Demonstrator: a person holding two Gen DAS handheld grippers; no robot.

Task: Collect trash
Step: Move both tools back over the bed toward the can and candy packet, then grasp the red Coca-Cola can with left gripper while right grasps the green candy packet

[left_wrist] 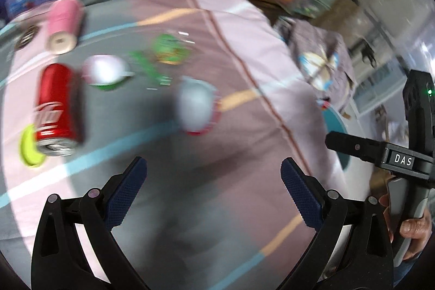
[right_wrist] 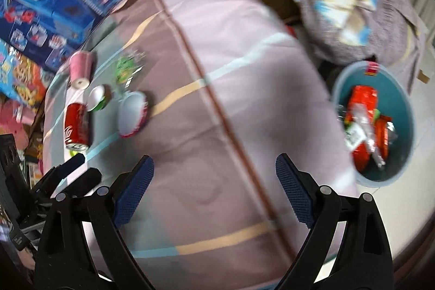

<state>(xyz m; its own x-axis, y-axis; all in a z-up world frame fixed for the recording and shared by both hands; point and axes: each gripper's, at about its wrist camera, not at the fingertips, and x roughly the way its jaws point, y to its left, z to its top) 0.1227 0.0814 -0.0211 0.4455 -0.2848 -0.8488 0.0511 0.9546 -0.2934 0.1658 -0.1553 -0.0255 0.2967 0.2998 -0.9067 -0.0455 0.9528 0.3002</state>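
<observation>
both grippers, left gripper (left_wrist: 213,186) and right gripper (right_wrist: 214,181), are being held wide apart and empty over the pink striped tablecloth (right_wrist: 231,59). uncollected trash is lying near its far left corner: a red drink can (left_wrist: 58,110), a pink paper cup (left_wrist: 64,23), a green crinkly wrapper (left_wrist: 168,48). only the right wrist view is showing the blue plastic bin (right_wrist: 407,121) of red wrappers beside the table's right edge, probably placed there for short drops.
</observation>
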